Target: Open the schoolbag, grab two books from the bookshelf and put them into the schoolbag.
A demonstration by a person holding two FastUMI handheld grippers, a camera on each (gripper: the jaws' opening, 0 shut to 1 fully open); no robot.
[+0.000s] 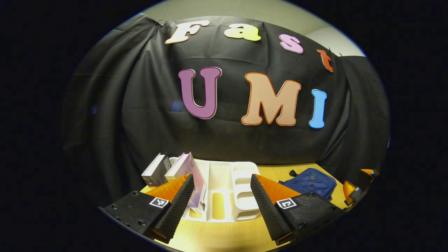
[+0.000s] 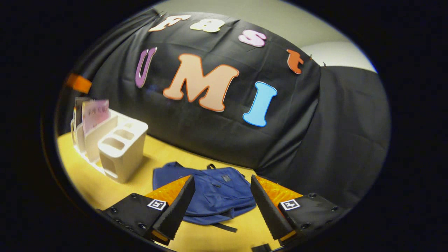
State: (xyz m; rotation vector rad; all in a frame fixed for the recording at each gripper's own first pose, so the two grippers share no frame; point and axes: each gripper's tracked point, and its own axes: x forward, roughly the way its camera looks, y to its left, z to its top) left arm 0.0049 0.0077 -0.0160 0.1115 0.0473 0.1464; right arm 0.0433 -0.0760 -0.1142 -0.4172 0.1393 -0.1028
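Hovering with both grippers wide open and empty, I judge the task barely begun. Ahead of my right gripper (image 2: 221, 201) the blue schoolbag (image 2: 210, 190) lies flat on the bench (image 2: 105, 185), apparently unopened. Ahead of my left gripper (image 1: 222, 201) the white bookshelf (image 1: 227, 190) holds two books (image 1: 185, 171) leaning in its left-hand slots. Opening the bag and moving both books remain to do. There is bare bench between shelf and bag; the black cloth wall (image 2: 315, 140) hangs close behind both, so room beyond them looks tight.
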